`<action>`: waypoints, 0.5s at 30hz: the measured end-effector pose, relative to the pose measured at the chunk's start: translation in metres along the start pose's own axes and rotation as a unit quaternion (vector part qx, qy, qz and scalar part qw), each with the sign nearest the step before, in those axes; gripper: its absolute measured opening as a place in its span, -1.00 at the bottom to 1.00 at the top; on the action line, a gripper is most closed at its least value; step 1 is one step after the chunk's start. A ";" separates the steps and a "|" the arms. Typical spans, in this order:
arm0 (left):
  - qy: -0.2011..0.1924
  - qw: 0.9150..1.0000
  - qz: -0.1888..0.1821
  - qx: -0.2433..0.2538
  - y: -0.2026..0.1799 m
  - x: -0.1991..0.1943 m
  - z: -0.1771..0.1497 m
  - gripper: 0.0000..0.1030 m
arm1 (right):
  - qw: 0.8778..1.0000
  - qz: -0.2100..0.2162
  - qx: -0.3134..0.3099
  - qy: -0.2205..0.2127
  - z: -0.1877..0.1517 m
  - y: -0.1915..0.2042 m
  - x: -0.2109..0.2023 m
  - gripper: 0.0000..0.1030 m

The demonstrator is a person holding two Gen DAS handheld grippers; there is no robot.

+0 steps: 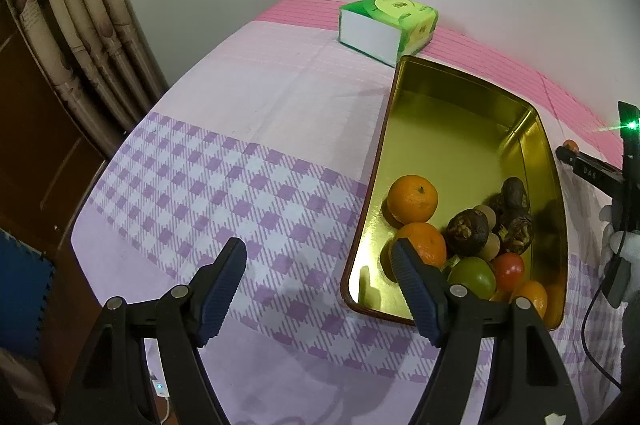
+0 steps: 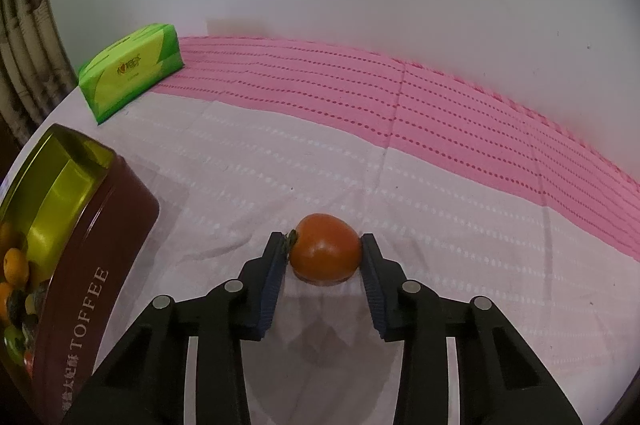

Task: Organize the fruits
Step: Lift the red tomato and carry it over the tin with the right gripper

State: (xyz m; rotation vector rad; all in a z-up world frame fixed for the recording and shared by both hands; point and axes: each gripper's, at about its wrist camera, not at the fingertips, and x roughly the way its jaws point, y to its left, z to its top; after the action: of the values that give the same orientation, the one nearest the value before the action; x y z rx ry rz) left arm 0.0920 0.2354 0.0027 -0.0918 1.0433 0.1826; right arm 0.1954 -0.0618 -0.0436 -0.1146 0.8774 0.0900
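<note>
A gold-lined tin [image 1: 452,129], maroon outside with TOFFEE on its wall [image 2: 100,265], holds two oranges [image 1: 413,198], dark brown fruits [image 1: 468,227], a green fruit [image 1: 472,277] and a small red one [image 1: 508,271] at its near end. My left gripper [image 1: 318,245] hangs open over the checked cloth by the tin's left rim, with nothing between its fingers. My right gripper [image 2: 324,243] is shut on a red-orange tomato [image 2: 325,249] that rests on the cloth to the right of the tin. Both pads touch the tomato's sides.
A green tissue pack [image 1: 386,25] lies near the wall behind the tin, and it shows again at the far left [image 2: 132,73]. Curtains [image 1: 80,25] hang past the table's left edge. A gloved hand [image 1: 624,245] and a cable are at the right.
</note>
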 end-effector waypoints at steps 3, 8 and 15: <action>-0.001 1.000 0.002 0.001 0.000 0.000 0.000 0.44 | 1.000 0.001 -0.002 0.002 -0.002 0.000 -0.002 -0.30; -0.001 1.000 0.004 0.003 0.000 0.001 -0.001 0.49 | 1.000 0.004 -0.008 0.005 -0.007 0.005 -0.007 -0.31; -0.002 1.000 0.006 0.004 -0.001 0.000 -0.001 0.55 | 1.000 0.007 -0.010 0.008 -0.015 0.010 -0.016 -0.31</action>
State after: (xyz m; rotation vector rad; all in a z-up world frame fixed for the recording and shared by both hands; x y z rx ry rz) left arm 0.0912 0.2341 0.0020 -0.0774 1.0409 0.1900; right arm 0.1728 -0.0547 -0.0415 -0.1287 0.8936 0.1109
